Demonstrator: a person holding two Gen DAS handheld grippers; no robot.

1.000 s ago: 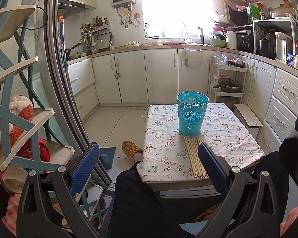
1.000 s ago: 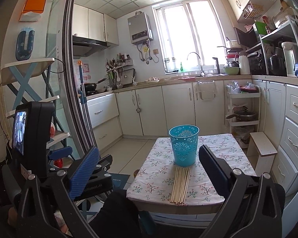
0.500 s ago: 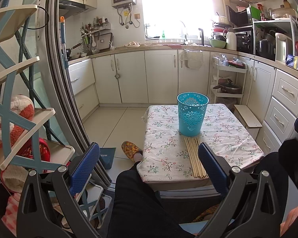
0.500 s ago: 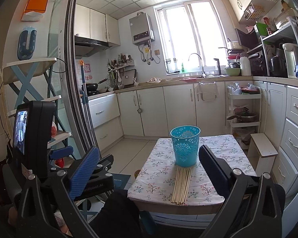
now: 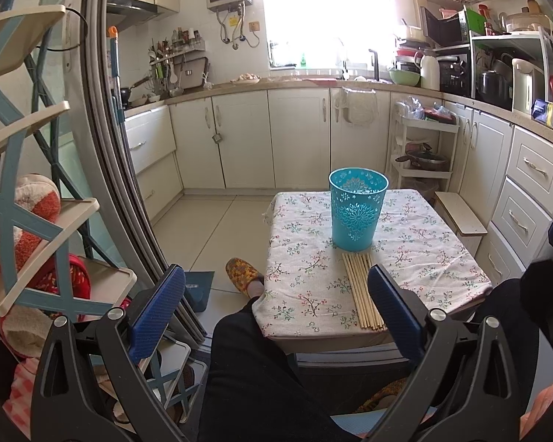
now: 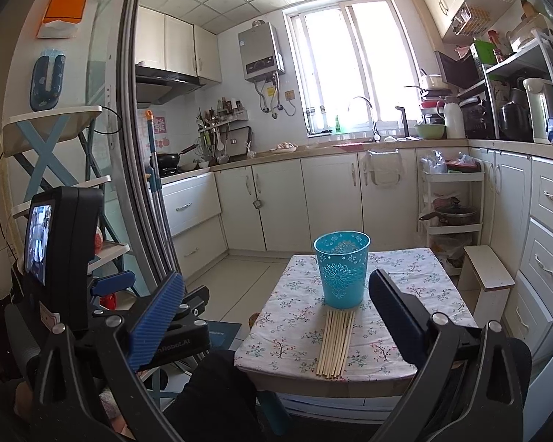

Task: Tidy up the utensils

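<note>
Chopsticks are lying bundled on the floral table, tips touching the upright teal holder; nothing is shifting since a second ago; left gripper and right gripper are hanging wide apart, empty, so sorting is not starting yet.

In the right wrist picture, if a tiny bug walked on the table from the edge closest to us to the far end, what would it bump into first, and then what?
Near table edge → bundle of wooden sticks lying flat → blue cup standing upright at the sticks' far ends → bare flowered cloth at the far end.
</note>
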